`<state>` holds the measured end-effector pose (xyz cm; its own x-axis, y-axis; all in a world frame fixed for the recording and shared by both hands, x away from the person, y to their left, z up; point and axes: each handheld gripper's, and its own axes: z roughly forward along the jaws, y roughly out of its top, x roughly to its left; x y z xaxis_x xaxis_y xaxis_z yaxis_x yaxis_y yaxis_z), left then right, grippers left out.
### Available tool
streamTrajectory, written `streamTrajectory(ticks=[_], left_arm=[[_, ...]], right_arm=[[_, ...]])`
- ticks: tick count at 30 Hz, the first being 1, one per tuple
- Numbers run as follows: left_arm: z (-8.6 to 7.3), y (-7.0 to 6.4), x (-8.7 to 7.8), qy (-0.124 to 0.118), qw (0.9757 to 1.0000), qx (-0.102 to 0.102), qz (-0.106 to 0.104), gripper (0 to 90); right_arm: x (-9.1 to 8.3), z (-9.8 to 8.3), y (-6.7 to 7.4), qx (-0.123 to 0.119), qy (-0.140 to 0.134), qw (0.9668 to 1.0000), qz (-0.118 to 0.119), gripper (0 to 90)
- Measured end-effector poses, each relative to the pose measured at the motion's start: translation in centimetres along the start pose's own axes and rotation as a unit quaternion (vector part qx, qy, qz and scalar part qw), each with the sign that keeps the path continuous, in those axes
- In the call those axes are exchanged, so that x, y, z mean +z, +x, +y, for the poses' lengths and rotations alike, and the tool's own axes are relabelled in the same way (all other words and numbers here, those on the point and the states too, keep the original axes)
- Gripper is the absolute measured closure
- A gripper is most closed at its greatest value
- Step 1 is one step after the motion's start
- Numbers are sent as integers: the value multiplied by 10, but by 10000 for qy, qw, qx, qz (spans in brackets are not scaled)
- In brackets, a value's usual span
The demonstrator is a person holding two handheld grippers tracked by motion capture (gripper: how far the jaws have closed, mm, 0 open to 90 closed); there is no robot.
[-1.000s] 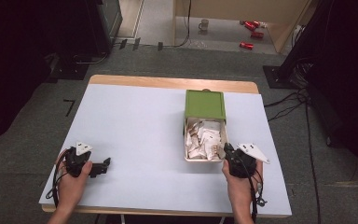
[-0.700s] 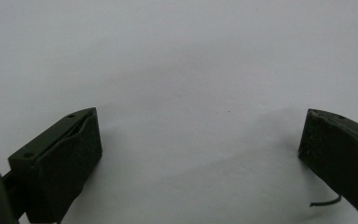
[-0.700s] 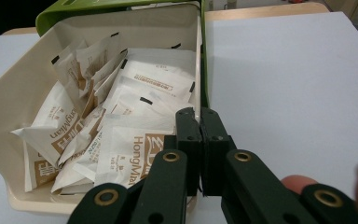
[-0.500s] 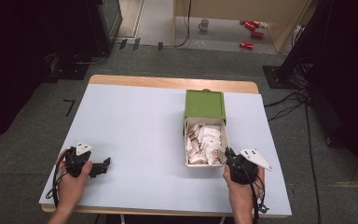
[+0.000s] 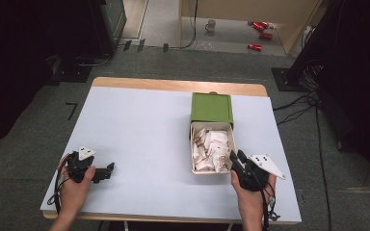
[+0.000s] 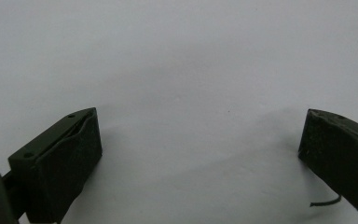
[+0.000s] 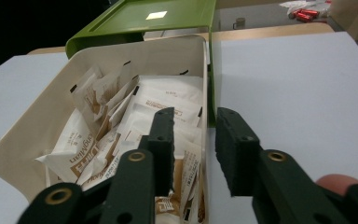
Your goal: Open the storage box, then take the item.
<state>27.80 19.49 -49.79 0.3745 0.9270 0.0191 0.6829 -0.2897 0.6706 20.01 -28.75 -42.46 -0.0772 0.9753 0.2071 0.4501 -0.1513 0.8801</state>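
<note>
Your cream drawer (image 5: 211, 169) stands pulled out of its green case (image 5: 212, 107) toward you, on the right half of the table (image 5: 139, 130). It is heaped with white and brown sachets (image 7: 121, 126); one reads something like "LongMian", and the other print is too small to make out. A pale label (image 7: 156, 15) sits on top of the case, its writing unreadable.

Your right gripper (image 7: 193, 140) is at the drawer's near right corner. Its jaws have just been opening to a narrow gap and straddle the drawer's right wall without pressing it.

Your left gripper (image 5: 107, 171) rests well apart at the table's near left, jaws wide with bare table between them.
</note>
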Motion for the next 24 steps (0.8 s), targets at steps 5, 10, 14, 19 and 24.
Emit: streamTrajectory(ticks=[5, 10, 14, 19, 24], left_arm=[[0, 0, 0, -1, 10000, 1, 0, 0], [0, 0, 0, 0, 10000, 1, 1, 0], [0, 0, 0, 0, 10000, 3, 2, 0], [0, 0, 0, -3, 10000, -3, 1, 0], [0, 0, 0, 1, 10000, 3, 0, 0]], right_arm=[[0, 2, 6, -168, -69, 9998, -21, 613], [-4, 4, 13, -212, -207, 9995, -56, 554], [-5, 6, 19, -303, -207, 9993, 32, 548], [-4, 6, 26, -363, -152, 9990, 189, 549], [1, 1, 31, -414, -11, 9986, 315, 556]])
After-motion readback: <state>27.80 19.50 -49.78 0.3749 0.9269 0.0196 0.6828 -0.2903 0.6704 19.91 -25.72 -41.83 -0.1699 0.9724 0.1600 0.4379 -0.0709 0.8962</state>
